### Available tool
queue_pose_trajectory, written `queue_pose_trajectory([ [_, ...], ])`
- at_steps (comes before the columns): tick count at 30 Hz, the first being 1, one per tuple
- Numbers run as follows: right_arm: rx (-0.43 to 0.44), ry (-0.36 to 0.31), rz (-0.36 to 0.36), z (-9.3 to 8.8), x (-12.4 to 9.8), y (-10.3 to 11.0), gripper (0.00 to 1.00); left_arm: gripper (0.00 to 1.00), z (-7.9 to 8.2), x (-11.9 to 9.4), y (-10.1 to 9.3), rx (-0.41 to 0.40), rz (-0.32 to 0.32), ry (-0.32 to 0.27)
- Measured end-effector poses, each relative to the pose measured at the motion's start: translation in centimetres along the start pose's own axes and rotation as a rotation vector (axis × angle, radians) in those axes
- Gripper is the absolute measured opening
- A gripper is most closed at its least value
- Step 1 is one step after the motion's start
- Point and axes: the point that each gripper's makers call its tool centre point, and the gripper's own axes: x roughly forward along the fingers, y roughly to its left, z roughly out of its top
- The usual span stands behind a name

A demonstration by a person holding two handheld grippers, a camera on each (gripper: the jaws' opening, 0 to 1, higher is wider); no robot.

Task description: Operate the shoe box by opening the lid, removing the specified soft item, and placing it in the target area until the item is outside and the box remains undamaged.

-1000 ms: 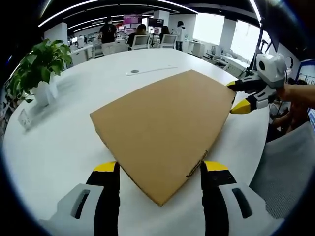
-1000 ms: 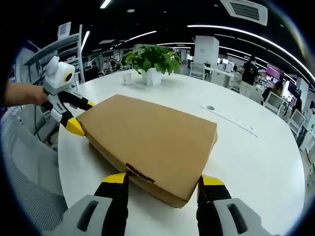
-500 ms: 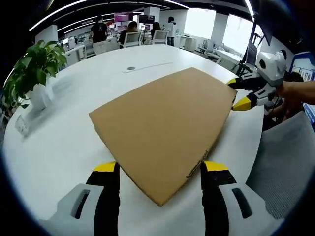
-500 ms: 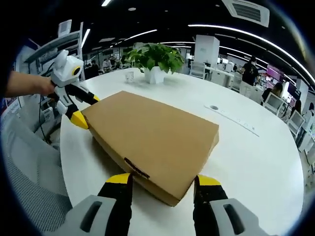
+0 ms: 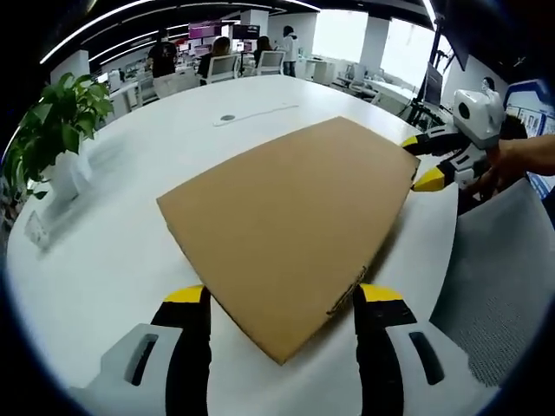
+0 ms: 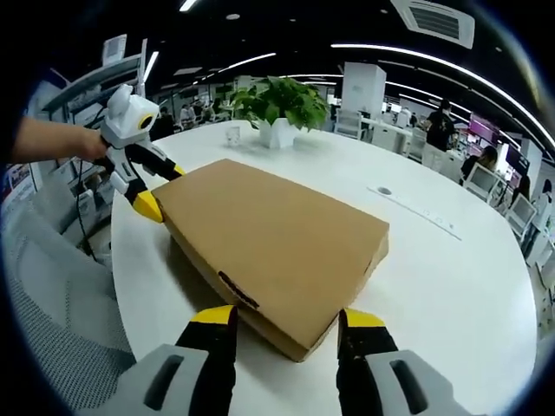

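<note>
A shut brown cardboard shoe box (image 5: 286, 208) lies flat on the round white table (image 5: 113, 251). My left gripper (image 5: 282, 295) stands open, its yellow-tipped jaws on either side of the box's near corner. Held by a hand, my right gripper (image 5: 419, 162) straddles the opposite corner at the right, one jaw above and one below. In the right gripper view the same box (image 6: 277, 234) has its corner between the open jaws of my right gripper (image 6: 284, 316). At the far left corner there my left gripper (image 6: 163, 189) straddles it. The soft item is hidden inside.
A potted green plant (image 5: 52, 130) in a white pot (image 6: 277, 132) stands near the table's edge, with a small card (image 5: 35, 230) beside it. A round port (image 6: 384, 191) is set in the tabletop. Grey fabric (image 5: 494, 286) lies past the edge. People and chairs are far behind.
Both grippers stay at opposite corners of the box. The right gripper view has crept a little closer, and the left gripper with its corner sits higher and further right in it.
</note>
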Motion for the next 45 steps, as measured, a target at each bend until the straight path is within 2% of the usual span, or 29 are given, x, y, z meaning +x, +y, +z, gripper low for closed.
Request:
queue_pose_trajectory([
  [10,-0.012,-0.009,0.017,0.4,0.2,1.9,0.38,0.67,-1.2,-1.3,0.8,0.003,-0.012,0.028],
  [23,-0.014,-0.019,0.040,0.6,0.3,3.1,0.37,0.66,-2.4,-2.3,1.0,-0.021,0.001,0.018],
  [39,-0.001,-0.034,0.038,0.6,0.0,3.6,0.37,0.68,-2.6,-2.2,1.0,-0.017,0.007,0.026],
  [45,0.014,-0.037,0.037,1.0,-0.2,3.7,0.38,0.69,-2.4,-2.5,1.0,-0.030,0.008,0.002],
])
